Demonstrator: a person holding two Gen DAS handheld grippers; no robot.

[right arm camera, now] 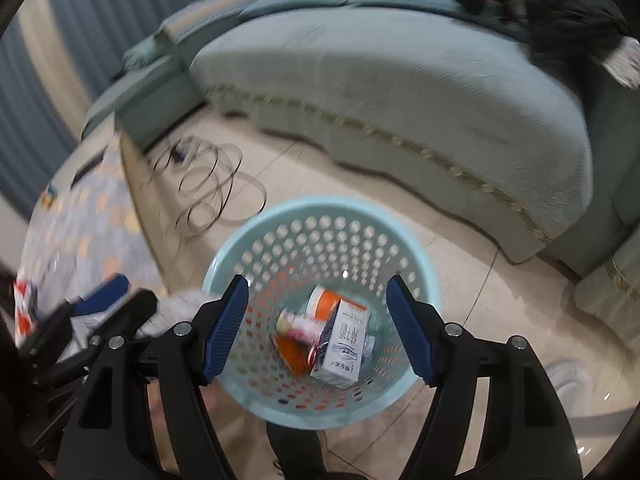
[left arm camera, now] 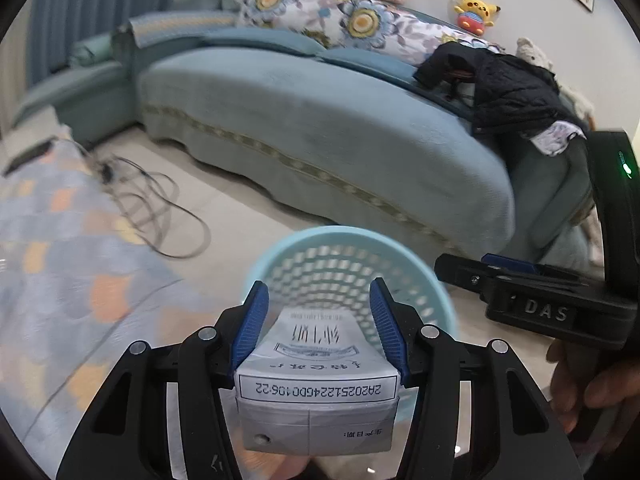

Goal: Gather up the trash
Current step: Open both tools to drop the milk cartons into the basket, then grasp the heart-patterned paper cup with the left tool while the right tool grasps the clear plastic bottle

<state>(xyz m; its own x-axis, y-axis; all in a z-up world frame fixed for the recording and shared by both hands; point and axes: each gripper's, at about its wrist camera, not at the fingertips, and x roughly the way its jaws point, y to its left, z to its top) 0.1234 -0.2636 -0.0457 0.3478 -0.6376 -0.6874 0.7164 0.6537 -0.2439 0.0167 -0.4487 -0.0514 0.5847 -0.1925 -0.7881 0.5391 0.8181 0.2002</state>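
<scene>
My left gripper [left arm camera: 318, 304] is shut on a white and grey milk carton [left arm camera: 316, 376], held just above the near rim of a light blue perforated trash basket [left arm camera: 420, 256]. My right gripper [right arm camera: 316, 304] is open and empty, hovering over the same basket [right arm camera: 240, 248]. Inside the basket lie a white carton [right arm camera: 342, 348], an orange cup [right arm camera: 324, 302] and an orange wrapper [right arm camera: 292, 354]. The right gripper also shows in the left wrist view [left arm camera: 472, 276] at the right; the left gripper shows in the right wrist view [right arm camera: 108, 300] at the left.
A blue-green sofa [left arm camera: 320, 140] with a black jacket [left arm camera: 508, 88] and plush toys stands behind the basket. Black cables [right arm camera: 208, 188] lie coiled on the tiled floor. A patterned cloth-covered table [left arm camera: 60, 260] is at the left.
</scene>
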